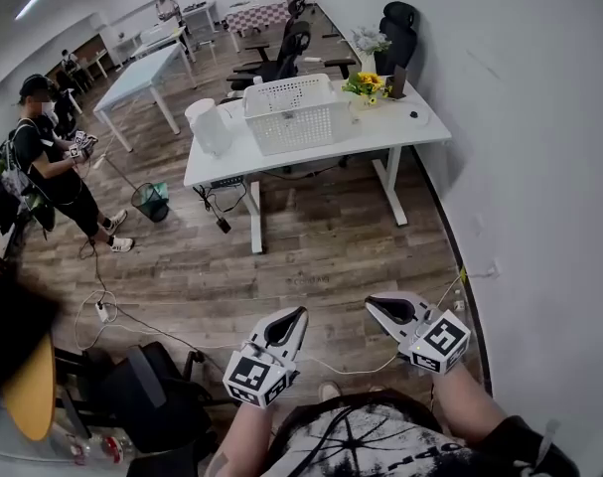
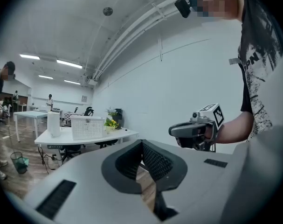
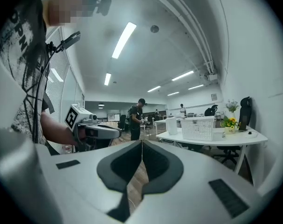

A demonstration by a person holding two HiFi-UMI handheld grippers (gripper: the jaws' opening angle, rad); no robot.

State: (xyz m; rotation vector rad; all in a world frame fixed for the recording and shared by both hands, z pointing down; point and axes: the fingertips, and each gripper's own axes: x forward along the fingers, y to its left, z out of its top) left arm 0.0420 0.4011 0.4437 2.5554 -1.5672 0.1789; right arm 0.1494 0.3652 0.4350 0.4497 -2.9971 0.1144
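Left white plastic tongs (image 1: 297, 315) and right white plastic tongs (image 1: 374, 305) are closed, empty. Feet might trip on the thin white cable (image 1: 361, 373).

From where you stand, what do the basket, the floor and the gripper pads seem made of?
Basket: likely white plastic, matte; its walls are a fine moulded lattice.
Floor: wood or wood-look planks, brown grain showing.
Pads of the left gripper: black, ribbed, probably rubber; the right gripper shows black pads too.
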